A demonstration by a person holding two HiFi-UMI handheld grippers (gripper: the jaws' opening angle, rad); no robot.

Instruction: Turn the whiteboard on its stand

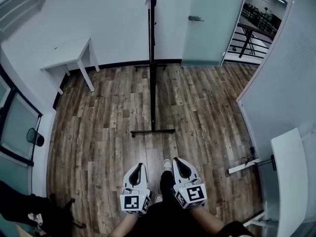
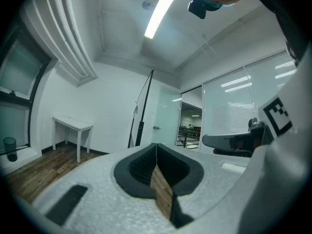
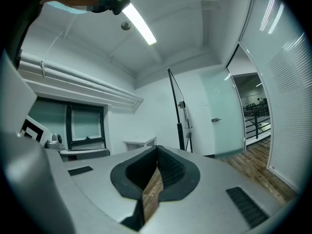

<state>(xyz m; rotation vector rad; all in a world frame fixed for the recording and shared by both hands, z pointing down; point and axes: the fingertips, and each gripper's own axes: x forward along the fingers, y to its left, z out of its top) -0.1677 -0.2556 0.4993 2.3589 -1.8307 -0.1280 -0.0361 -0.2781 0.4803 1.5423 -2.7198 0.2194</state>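
Note:
The whiteboard (image 1: 152, 4) stands edge-on at the far middle of the room, a thin dark line on a black stand (image 1: 153, 88) whose foot bar (image 1: 152, 131) lies on the wood floor. It shows as a slanting dark edge in the left gripper view (image 2: 145, 106) and in the right gripper view (image 3: 176, 106). My left gripper (image 1: 139, 166) and right gripper (image 1: 175, 160) are held side by side close to my body, well short of the foot bar and pointing towards the stand. The jaws of both meet at the tips (image 2: 156, 145) (image 3: 157, 148) with nothing between them.
A white table (image 1: 69, 56) stands against the left wall. A frosted glass door (image 1: 207, 23) and an open doorway (image 1: 254, 19) are at the back right. At the right are a white desk (image 1: 291, 181) and floor cables (image 1: 244, 159). A black bin (image 1: 35, 137) sits at the left.

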